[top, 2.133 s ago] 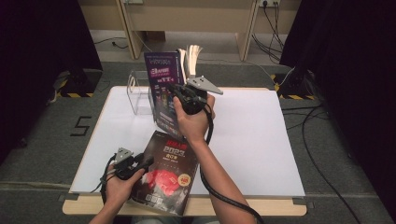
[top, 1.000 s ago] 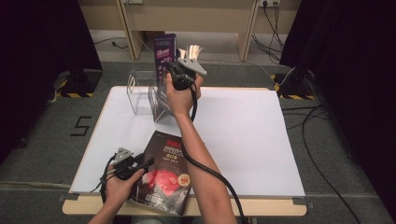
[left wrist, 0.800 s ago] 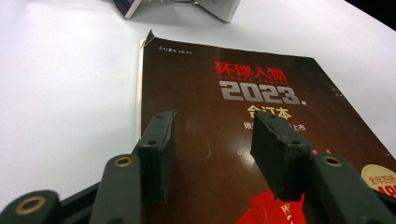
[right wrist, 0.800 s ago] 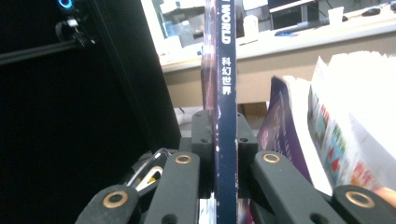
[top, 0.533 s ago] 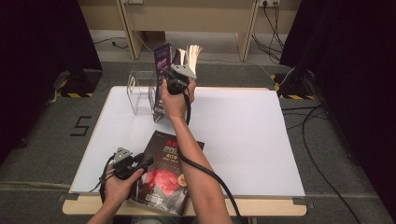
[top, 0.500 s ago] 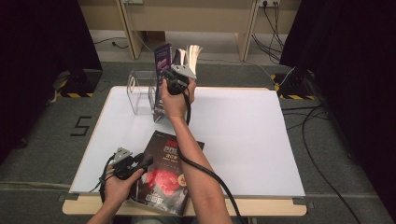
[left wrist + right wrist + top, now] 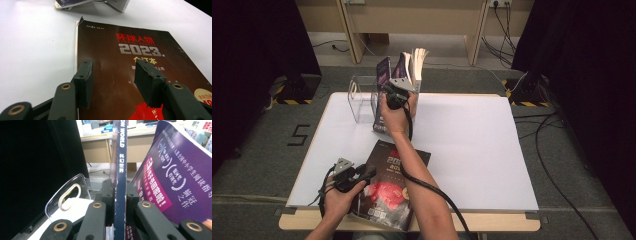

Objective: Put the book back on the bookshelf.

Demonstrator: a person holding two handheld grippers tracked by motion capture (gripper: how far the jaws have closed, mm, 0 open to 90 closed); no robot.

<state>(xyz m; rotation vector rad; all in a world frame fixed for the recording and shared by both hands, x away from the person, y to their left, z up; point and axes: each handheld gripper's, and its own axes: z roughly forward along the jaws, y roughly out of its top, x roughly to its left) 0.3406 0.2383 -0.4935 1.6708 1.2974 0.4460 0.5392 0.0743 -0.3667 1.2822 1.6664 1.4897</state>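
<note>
White table, dim room behind. Thin magazine stands upright in clear rack, right gripper clamped on its spine: light, floppy, best held low near the spine. Left gripper hovers open over the dark 2023 volume.

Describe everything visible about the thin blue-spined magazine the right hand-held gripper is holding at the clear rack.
The magazine is slim, with a dark blue spine bearing white lettering, seemingly glossy paper. It stands upright, spine toward the camera, pinched between the pads of the right hand-held gripper. It sits at the clear plastic rack at the table's far edge, beside a purple-covered book leaning to its right.
</note>
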